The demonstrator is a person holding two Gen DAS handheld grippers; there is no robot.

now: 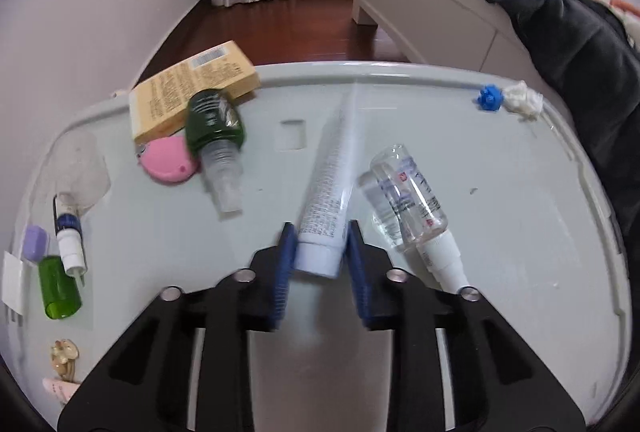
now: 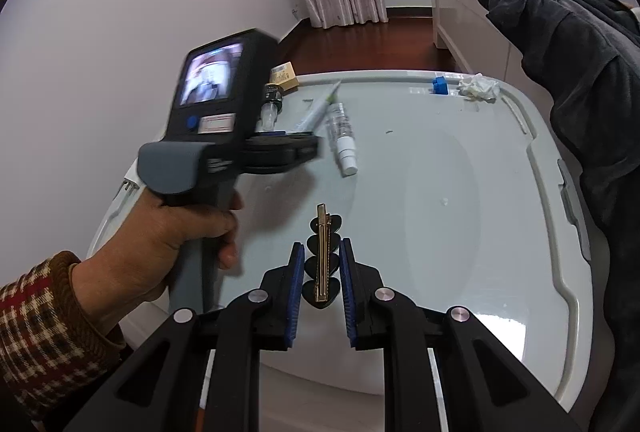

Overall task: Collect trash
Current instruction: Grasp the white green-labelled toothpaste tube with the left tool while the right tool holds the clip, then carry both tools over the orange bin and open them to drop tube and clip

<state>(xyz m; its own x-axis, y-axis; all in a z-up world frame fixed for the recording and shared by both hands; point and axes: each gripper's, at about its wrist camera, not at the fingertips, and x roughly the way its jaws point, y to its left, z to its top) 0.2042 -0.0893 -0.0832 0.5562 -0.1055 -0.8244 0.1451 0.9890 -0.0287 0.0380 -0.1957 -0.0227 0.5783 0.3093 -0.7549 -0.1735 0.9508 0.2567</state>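
Your left gripper (image 1: 320,252) fingers clamped on white tube (image 1: 329,188) cap end: light, soft, squashy, slick; keep grip near stiff cap. Right gripper (image 2: 320,272) fingers clamped on hair clip (image 2: 322,260): thin, rigid, light.

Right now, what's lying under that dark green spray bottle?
The green spray bottle rests on a yellow box and a pink round case; the parts beneath it are covered.
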